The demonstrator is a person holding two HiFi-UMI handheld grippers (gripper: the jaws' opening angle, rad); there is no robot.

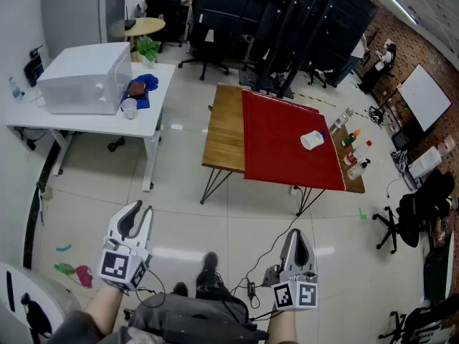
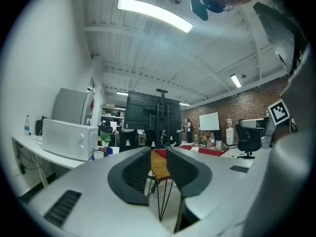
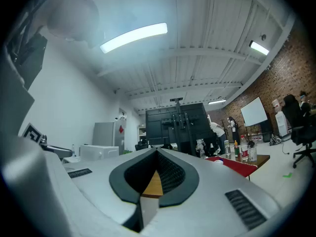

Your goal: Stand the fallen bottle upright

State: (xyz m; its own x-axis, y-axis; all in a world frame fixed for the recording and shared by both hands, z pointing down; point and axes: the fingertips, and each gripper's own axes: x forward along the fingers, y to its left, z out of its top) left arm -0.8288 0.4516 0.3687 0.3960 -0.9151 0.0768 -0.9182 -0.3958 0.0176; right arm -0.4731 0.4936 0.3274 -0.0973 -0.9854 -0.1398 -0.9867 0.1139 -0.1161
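L grey gripper slightly apart, R grey gripper closed, both empty. Approach step: must reach fallen white plastic bottle on red-clothed wooden table, open wider.

**Open-plan office and lab space**

A large shared workroom is shown. Black swivel chairs are set about a pale tiled floor, and a whiteboard is seen by a brick wall. A white tabletop is loaded with a boxy white appliance. Tall black equipment racks are placed centrally, and strip lights are fixed to a bare ceiling.
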